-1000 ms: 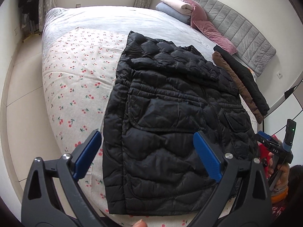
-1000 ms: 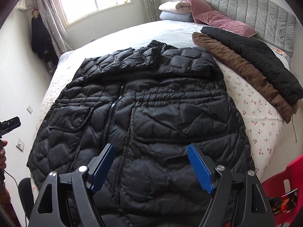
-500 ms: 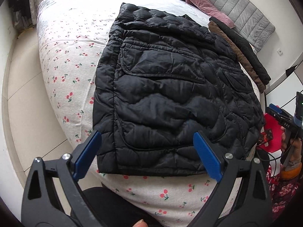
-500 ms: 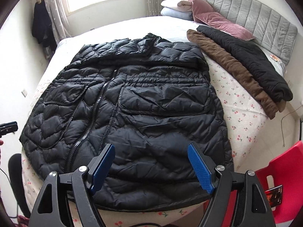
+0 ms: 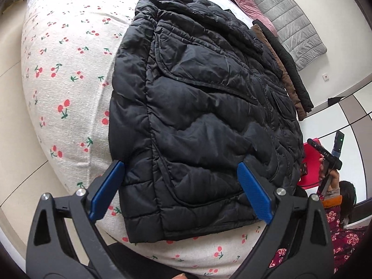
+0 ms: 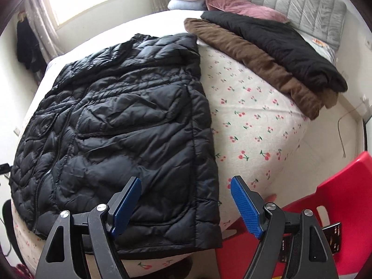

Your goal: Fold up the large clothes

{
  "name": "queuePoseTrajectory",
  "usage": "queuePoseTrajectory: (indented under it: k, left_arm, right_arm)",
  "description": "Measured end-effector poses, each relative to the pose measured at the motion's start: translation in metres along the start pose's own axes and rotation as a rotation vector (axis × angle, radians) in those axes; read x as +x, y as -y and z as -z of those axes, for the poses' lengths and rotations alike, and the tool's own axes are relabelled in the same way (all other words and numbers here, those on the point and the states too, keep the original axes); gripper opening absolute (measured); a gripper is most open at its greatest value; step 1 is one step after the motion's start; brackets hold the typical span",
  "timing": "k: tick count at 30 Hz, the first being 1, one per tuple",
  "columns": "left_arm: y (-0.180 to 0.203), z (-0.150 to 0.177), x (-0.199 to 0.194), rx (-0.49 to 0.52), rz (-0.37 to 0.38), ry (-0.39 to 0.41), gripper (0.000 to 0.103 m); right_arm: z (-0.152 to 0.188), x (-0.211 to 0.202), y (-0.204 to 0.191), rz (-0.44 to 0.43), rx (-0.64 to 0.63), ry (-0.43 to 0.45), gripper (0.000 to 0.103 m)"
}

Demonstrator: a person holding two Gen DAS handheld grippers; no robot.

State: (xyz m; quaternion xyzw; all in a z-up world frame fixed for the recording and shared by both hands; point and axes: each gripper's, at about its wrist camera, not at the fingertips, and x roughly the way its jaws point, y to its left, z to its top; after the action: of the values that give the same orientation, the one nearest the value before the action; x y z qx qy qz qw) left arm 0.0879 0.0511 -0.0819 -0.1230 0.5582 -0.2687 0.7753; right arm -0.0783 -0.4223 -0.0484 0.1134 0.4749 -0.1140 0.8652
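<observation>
On the cherry-print bed (image 6: 251,125) lies the black jacket (image 6: 121,125), flat. Both grippers have dropped toward its near hem: the left gripper (image 5: 179,190) and right gripper (image 6: 186,204) gape empty over opposite corners, probably ready to grasp.

Both handheld grippers look the same: chunky black plastic frames with triangular cutouts, silver screws, textured blue finger pads (image 5: 105,191). Floral maroon sleeve (image 5: 344,230) too.
</observation>
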Motion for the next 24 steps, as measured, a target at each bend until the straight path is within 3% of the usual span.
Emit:
queuePoseTrajectory:
  k: [6, 10, 17, 24]
  left_arm:
    - [-0.007, -0.006, 0.0, -0.011, 0.077, -0.007, 0.097]
    - [0.001, -0.008, 0.003, 0.046, 0.038, -0.035, 0.097]
    - [0.004, -0.015, -0.002, 0.118, -0.029, -0.046, 0.097]
    - [-0.009, -0.023, -0.002, 0.106, -0.034, -0.027, 0.097]
  right_arm:
    - [0.014, 0.027, 0.011, -0.039, 0.025, -0.034, 0.08]
    - [0.022, 0.04, 0.018, -0.111, 0.088, -0.04, 0.08]
    - [0.03, 0.037, 0.018, -0.158, 0.09, -0.014, 0.081]
    - [0.035, 0.036, 0.008, -0.192, 0.078, -0.024, 0.081]
